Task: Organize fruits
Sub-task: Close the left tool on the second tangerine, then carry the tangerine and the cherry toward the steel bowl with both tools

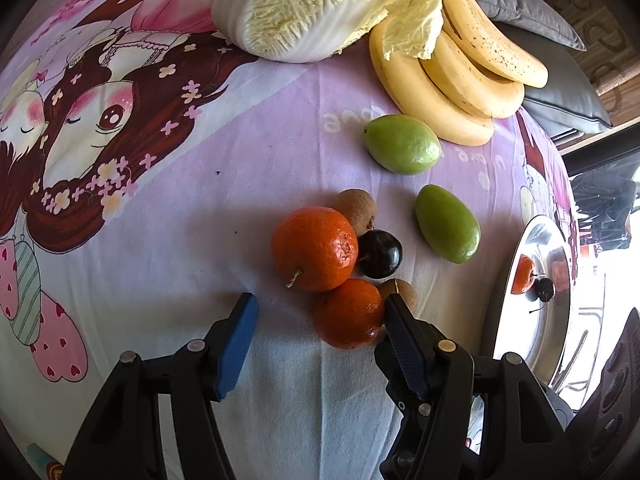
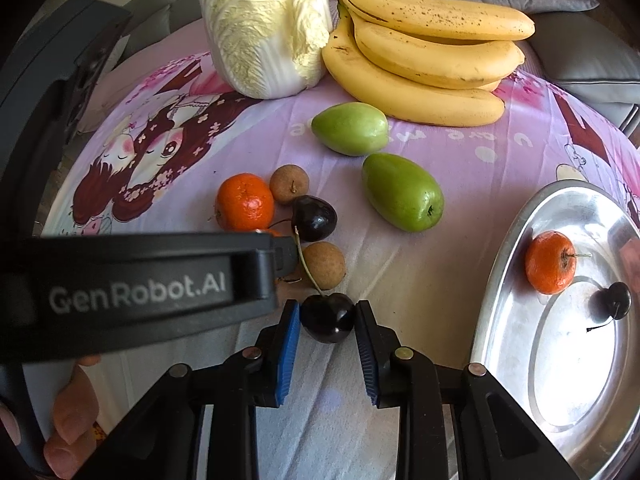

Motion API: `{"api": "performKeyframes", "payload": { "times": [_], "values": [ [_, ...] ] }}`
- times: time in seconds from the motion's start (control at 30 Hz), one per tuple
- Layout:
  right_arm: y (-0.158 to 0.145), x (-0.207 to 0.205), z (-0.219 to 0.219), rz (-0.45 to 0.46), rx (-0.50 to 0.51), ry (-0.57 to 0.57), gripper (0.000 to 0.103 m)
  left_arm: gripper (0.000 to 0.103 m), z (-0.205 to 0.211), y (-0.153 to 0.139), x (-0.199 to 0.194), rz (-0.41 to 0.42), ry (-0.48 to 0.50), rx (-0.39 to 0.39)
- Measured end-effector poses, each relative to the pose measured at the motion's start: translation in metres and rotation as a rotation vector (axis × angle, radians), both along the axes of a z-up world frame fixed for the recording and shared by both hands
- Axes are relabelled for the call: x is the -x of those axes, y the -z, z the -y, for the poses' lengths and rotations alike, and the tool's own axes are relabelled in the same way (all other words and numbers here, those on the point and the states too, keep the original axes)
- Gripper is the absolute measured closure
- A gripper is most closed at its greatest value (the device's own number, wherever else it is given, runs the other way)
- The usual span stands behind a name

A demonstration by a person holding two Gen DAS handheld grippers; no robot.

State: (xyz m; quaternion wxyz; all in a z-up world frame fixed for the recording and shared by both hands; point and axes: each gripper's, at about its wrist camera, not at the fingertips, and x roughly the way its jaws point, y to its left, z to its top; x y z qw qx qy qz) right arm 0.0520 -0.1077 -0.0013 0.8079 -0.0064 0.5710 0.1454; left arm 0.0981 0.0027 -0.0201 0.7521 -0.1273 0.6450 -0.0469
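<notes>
My right gripper [image 2: 327,320] is shut on a dark cherry [image 2: 328,316], just above the cloth. My left gripper [image 1: 320,304] is open; its right finger touches a small orange [image 1: 348,314] that lies between the jaws. Beyond lie a bigger orange [image 1: 314,248], a dark cherry [image 1: 379,254], two brown longans [image 1: 356,208] [image 1: 402,292] and two green fruits [image 1: 402,144] [image 1: 447,223]. The steel plate [image 2: 516,360] on the right holds an orange [image 2: 550,262] and a cherry [image 2: 612,300]. It also shows in the left wrist view [image 1: 516,340].
A bunch of bananas [image 2: 424,52] and a napa cabbage [image 2: 264,24] lie at the back of the printed purple cloth [image 1: 160,260]. Grey cushions [image 2: 580,40] sit behind on the right. The left gripper's body [image 2: 136,280] crosses the right wrist view.
</notes>
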Motion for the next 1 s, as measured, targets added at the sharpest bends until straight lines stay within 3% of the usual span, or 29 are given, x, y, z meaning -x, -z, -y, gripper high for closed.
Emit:
{"api": "performKeyframes", "payload": {
  "times": [0.1, 0.2, 0.4, 0.9, 1.0],
  "values": [
    [0.000, 0.000, 0.000, -0.002, 0.000, 0.000, 0.073, 0.037, 0.004, 0.000, 0.000, 0.003, 0.005, -0.008],
    [0.002, 0.000, -0.001, -0.004, 0.004, 0.000, 0.073, 0.051, 0.009, -0.001, 0.000, 0.006, 0.023, 0.013],
    [0.002, -0.001, 0.000, -0.005, -0.005, 0.003, 0.073, 0.066, 0.017, -0.001, 0.000, 0.008, 0.038, 0.055],
    [-0.011, 0.003, 0.006, 0.026, -0.030, 0.013, 0.073, 0.066, 0.022, -0.020, 0.006, 0.065, 0.041, 0.075],
    [-0.017, 0.005, 0.008, 0.040, -0.042, 0.021, 0.073, 0.066, 0.020, -0.030, 0.009, 0.111, -0.001, 0.128]
  ]
}}
